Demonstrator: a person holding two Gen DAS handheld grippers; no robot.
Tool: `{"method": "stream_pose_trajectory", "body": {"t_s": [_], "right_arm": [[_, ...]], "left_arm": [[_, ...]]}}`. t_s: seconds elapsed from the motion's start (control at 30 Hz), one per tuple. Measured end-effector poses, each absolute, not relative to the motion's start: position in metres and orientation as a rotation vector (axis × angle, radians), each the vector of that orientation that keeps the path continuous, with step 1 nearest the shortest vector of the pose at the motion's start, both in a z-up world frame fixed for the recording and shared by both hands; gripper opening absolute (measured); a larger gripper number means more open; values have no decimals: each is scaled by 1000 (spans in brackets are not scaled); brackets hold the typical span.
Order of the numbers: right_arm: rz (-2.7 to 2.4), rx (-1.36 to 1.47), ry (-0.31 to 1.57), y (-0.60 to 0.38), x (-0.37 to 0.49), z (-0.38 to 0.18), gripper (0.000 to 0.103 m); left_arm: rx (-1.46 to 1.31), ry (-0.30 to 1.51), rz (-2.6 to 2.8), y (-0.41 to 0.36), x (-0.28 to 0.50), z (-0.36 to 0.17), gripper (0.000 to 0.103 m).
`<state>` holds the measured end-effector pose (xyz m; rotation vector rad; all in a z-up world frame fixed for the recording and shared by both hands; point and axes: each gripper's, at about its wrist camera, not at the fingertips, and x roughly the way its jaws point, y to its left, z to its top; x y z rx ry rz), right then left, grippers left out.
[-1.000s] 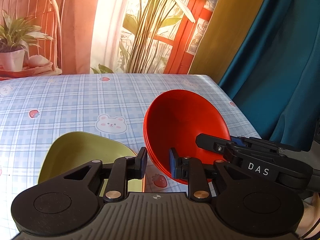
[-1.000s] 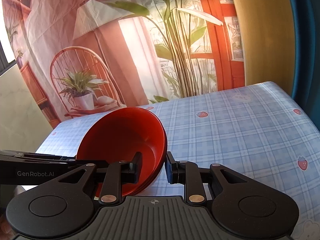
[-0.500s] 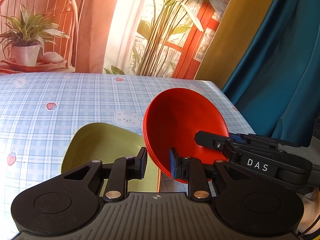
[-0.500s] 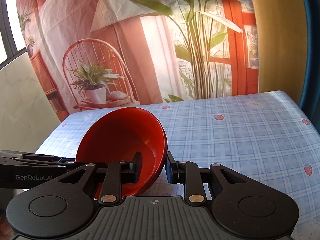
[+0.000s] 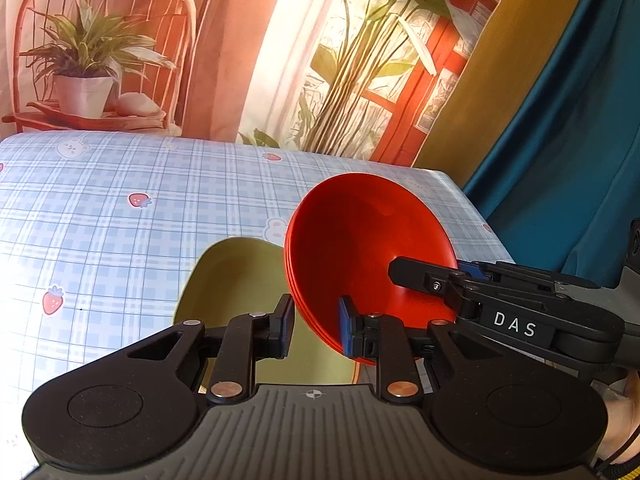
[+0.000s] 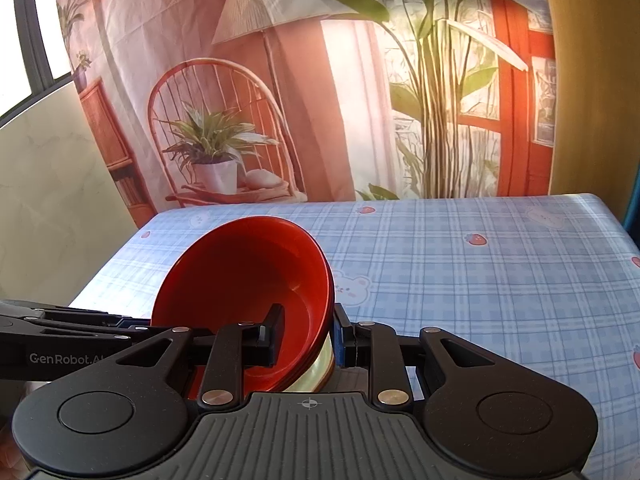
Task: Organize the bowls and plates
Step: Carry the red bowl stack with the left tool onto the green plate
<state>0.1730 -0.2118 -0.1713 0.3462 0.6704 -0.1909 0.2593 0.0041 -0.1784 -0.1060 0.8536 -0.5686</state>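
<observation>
Left gripper (image 5: 313, 326): fingers astride rim of red bowl (image 5: 360, 248), gripping it. Right gripper (image 6: 307, 334): likewise clamped on bowl rim. Bowl: tilted, raised over green plate (image 5: 236, 280). Plate: on checked tablecloth (image 5: 120, 216).

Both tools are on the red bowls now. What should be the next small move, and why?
Probably lower the red bowls onto the green plate. The left tool and the right tool each straddle the rim on opposite sides, the stack is tilted, and the plate lies on the table just below and beside it. Whether the stack already touches the plate cannot be told.
</observation>
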Motion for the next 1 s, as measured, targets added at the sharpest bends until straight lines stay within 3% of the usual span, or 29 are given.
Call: {"method": "stream_pose_trajectory", "body": {"t_s": [1.0], "right_arm": [[-138, 320, 811, -180, 210, -222, 25]], "left_arm": [[-89, 937, -470, 30, 266, -214, 25]]}}
